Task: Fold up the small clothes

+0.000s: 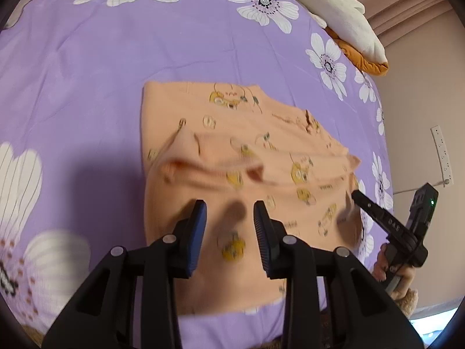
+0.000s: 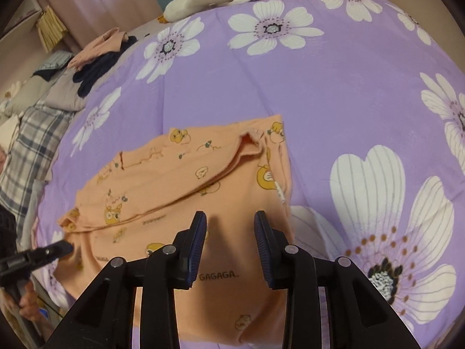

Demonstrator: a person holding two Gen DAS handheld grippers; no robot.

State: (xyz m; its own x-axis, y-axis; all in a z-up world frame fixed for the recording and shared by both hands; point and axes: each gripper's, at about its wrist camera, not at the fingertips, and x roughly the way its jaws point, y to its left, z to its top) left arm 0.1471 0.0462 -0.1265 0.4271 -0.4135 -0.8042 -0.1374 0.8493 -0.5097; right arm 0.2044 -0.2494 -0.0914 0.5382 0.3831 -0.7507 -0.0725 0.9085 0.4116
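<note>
A small orange garment [image 1: 247, 174] with yellow cartoon prints lies partly folded on the purple flowered bedspread [image 1: 116, 72]. My left gripper [image 1: 230, 216] hovers over its near part, open and empty. My right gripper shows in the left wrist view [image 1: 356, 196] at the garment's right edge. In the right wrist view the garment [image 2: 203, 189] has a sleeve folded over its middle, and my right gripper [image 2: 230, 228] is open and empty above its near part. The left gripper's tip [image 2: 62, 245] sits at the garment's left edge there.
A white and orange plush toy [image 1: 343, 20] lies at the bed's far corner. A pile of pink and dark clothes [image 2: 98, 55] and a plaid blanket [image 2: 32, 148] lie beside the bed on the left. A wall socket strip [image 1: 441, 154] is on the right wall.
</note>
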